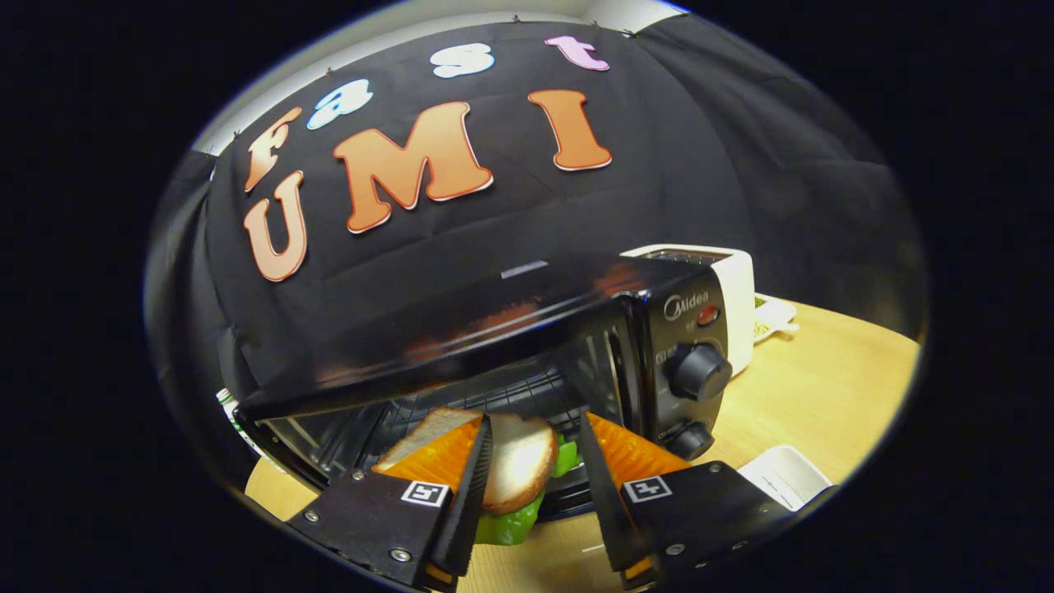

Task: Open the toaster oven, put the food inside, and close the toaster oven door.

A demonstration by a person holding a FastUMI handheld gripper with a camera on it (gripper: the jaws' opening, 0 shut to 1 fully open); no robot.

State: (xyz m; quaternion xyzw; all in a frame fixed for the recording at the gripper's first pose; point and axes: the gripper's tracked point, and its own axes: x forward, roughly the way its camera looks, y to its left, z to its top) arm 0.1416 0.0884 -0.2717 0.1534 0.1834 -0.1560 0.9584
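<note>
The black toaster oven (510, 329) stands just ahead with its door (329, 461) folded down and the wire rack (502, 395) showing inside. A sandwich (519, 465) of white bread and green lettuce sits between my fingers at the oven's mouth, tilted, with its far end over the open door. My gripper (535, 432) is shut on it. The bread lies against the left finger (473, 478) and the lettuce reaches the right finger (601, 478). A narrow dark gap shows between the bread and the right finger.
The oven's knobs (698, 372) are on its right side panel. A white appliance (725, 280) stands behind the oven on the wooden table (823, 395). A white tray (786, 476) lies to the right of my fingers, and a small white dish (774, 317) sits farther back.
</note>
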